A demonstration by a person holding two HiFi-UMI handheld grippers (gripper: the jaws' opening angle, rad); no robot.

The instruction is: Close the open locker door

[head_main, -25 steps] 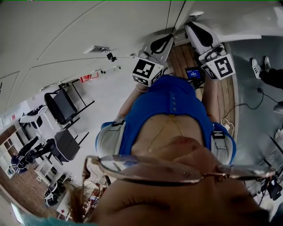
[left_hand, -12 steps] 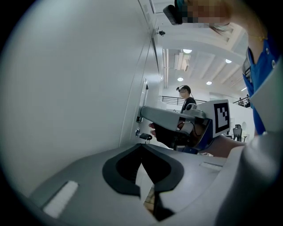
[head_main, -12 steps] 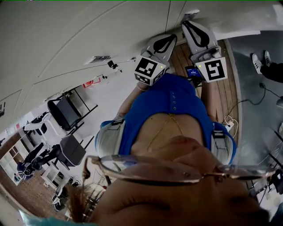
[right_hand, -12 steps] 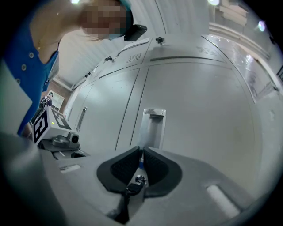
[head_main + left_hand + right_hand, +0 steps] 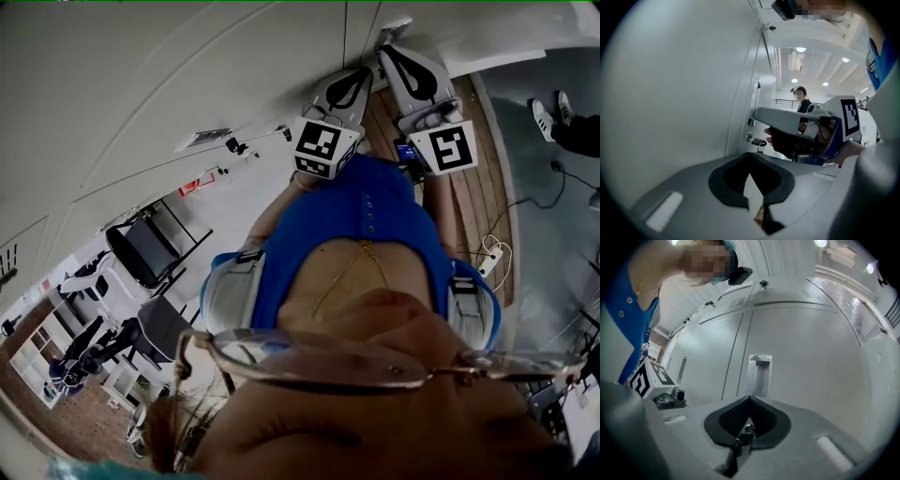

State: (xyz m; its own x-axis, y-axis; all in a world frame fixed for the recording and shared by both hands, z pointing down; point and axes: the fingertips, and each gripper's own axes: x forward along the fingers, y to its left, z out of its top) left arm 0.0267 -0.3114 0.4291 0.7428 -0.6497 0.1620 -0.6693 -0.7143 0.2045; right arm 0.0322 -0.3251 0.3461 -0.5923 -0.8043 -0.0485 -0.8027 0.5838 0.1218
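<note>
At the upper left of the head view runs the pale front of the lockers (image 5: 187, 66), and black chairs (image 5: 141, 239) stand at mid-left. Just right of top centre, the 2 grippers point side by side at the lockers.

The left gripper (image 5: 750, 157) has its jaws closed tip to tip with nothing between them. In its own view a locker front fills the left half and passes beside the jaws rather than ahead of them. A small dark fob (image 5: 758, 142) hangs at a door edge above the tips.

To the right of that, the right gripper (image 5: 750, 400) reaches in towards the same edge. Its jaws have just been closing and now stand shut, holding nothing. In the right gripper view the door (image 5: 806, 362) fills the centre and right of the frame, straight ahead of the jaws. Its recessed handle (image 5: 760, 373) sits directly above the tips, near the door's left edge. I cannot tell whether the tips touch the door, nor whether it sits flush with the panel to its left.

At the right of the head view lies a wooden floor (image 5: 473, 187).
</note>
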